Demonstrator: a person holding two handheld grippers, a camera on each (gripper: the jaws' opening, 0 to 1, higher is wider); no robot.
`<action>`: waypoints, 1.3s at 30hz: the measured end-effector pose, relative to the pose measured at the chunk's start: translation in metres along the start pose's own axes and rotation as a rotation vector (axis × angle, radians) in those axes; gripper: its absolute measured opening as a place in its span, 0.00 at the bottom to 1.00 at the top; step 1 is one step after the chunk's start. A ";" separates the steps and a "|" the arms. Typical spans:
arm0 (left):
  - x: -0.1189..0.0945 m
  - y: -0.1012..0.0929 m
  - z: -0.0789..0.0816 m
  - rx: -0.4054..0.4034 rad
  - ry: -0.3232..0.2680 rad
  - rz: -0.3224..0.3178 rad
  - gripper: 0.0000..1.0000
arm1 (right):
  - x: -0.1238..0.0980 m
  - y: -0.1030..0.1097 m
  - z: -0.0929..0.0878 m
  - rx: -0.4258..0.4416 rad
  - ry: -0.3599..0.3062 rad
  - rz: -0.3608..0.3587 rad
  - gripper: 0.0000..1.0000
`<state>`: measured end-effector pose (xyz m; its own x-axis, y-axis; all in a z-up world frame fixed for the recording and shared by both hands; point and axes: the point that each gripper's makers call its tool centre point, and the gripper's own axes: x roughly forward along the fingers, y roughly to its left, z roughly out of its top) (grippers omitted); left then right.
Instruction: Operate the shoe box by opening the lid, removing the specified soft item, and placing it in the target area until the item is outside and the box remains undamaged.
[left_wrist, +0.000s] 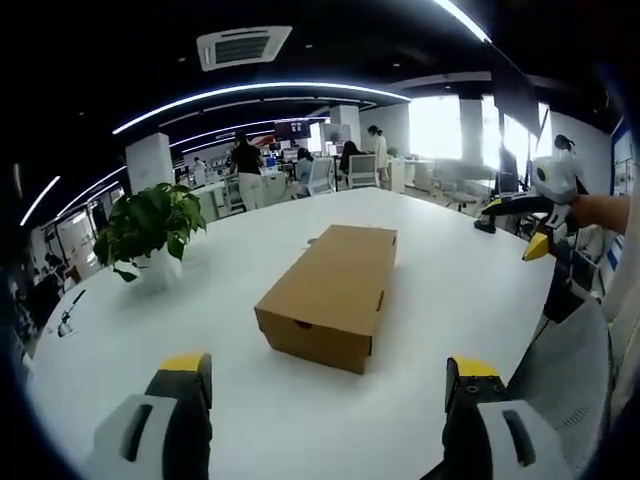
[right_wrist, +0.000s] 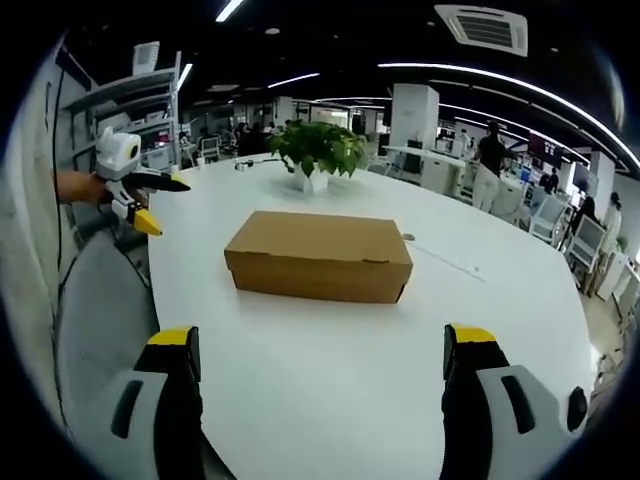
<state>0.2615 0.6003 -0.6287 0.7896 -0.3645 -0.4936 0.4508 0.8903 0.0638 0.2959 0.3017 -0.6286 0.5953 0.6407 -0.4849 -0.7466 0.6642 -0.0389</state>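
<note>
Cardboard, plain brown and closed, makes up the shoe box, which is lying flat near the middle of the white table, apart from both grippers. Taking the box as landmark in the left gripper view and going left to right: a potted plant is standing well to its left, the left gripper is hovering in front of its short end with jaws spread wide and holding nothing, and the right gripper is hanging in the air off to its right, past the table edge; whether those jaws are parted is clearer in the right gripper view, where the right gripper is facing the box's long side with jaws well apart and empty, and the left gripper is waiting to the box's left.

By my judgement the box is light and fairly stiff but crushable, with thin walls. The lid's lower lip along a long side looks like the place to lift, while the other gripper is steadying the base gently. The item inside is hidden.

The tabletop is looking smooth and glossy, so the box may slide. Behind the box an open office is stretching out, with desks, chairs and people standing.
</note>
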 end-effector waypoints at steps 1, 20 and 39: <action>0.001 0.000 0.001 0.003 -0.004 0.003 0.98 | 0.002 -0.002 0.000 -0.006 0.004 0.006 0.96; 0.037 -0.005 0.002 -0.009 -0.009 0.067 0.93 | 0.045 -0.044 0.010 -0.098 -0.031 0.108 0.93; 0.067 -0.017 0.002 -0.082 -0.050 0.158 0.83 | 0.088 -0.069 0.006 -0.183 -0.004 0.239 0.83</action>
<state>0.3078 0.5602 -0.6611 0.8687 -0.2294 -0.4389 0.2856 0.9561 0.0656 0.4015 0.3144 -0.6638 0.3972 0.7726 -0.4954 -0.9067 0.4140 -0.0813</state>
